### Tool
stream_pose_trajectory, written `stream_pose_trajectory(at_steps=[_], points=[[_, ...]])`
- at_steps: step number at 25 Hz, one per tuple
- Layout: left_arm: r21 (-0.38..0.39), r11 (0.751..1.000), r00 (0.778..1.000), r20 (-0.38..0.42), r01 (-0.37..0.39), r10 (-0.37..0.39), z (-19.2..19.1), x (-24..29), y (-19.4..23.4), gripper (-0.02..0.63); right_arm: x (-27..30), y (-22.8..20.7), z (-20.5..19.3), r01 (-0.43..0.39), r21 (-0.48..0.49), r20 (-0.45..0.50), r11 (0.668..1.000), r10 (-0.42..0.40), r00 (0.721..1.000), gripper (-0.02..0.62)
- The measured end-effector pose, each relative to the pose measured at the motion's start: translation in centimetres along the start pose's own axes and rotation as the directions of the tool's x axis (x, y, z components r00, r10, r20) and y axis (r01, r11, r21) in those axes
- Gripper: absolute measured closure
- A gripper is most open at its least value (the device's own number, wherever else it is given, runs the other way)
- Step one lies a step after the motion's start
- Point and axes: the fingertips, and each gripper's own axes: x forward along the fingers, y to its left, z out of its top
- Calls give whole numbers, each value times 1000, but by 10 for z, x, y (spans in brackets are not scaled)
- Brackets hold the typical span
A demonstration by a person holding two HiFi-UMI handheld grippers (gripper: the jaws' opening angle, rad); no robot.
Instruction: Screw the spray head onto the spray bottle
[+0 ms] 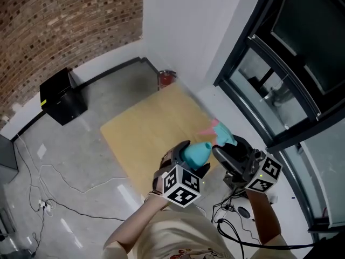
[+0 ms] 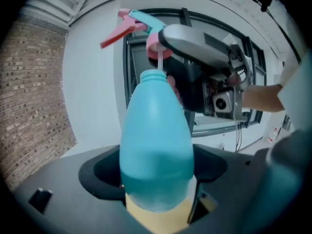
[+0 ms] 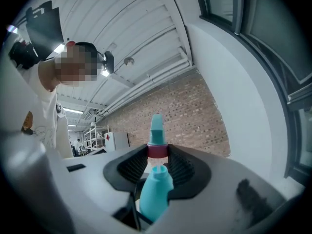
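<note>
Wooden table [image 1: 145, 128] lies below both tools. Blue bottle [image 2: 156, 150]: lower body clamped in the left gripper [image 1: 186, 161] jaws. Spray head [image 3: 157, 135]: just above the bottle neck, pink collar pinched between the right gripper [image 1: 230, 154] jaws.

No text, label or number can be read anywhere

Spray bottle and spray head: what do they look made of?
The spray bottle looks like translucent teal plastic with a matte finish: a darker band, perhaps liquid, shows through its lower wall. The spray head looks like opaque moulded plastic, teal with a pink trigger and collar, smooth with a slight sheen.
</note>
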Motion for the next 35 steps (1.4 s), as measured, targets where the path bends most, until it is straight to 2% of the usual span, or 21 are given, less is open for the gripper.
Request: stream_pose_trajectory(at_steps=[5,9,14,22,26,32,35], points=[[66,995,995,74,-78,73,7,-18,-1,190,5,19,-15,-35,37,-35,999,36,999,466],[95,993,995,72,-76,70,8,-23,-2,190,6,27,-13,-74,8,-75,997,75,994,465],[74,996,996,80,-48,42,9,-27,-4,190,10,33,-13,-98,-25,-123,995,94,988,465],[118,987,985,151,-106,88,23,-31,5,190,13,34,1,-119,-109,-168,987,99,981,465],[130,984,975,199,-126,98,33,-35,7,190,13,36,7,-135,-127,-199,983,108,974,432],[124,982,965,237,-144,112,41,-40,16,190,8,34,2,-153,-172,-293,973,98,951,385],[153,977,967,231,-148,111,38,-45,22,190,0,39,15,-196,-252,-381,948,89,920,382]])
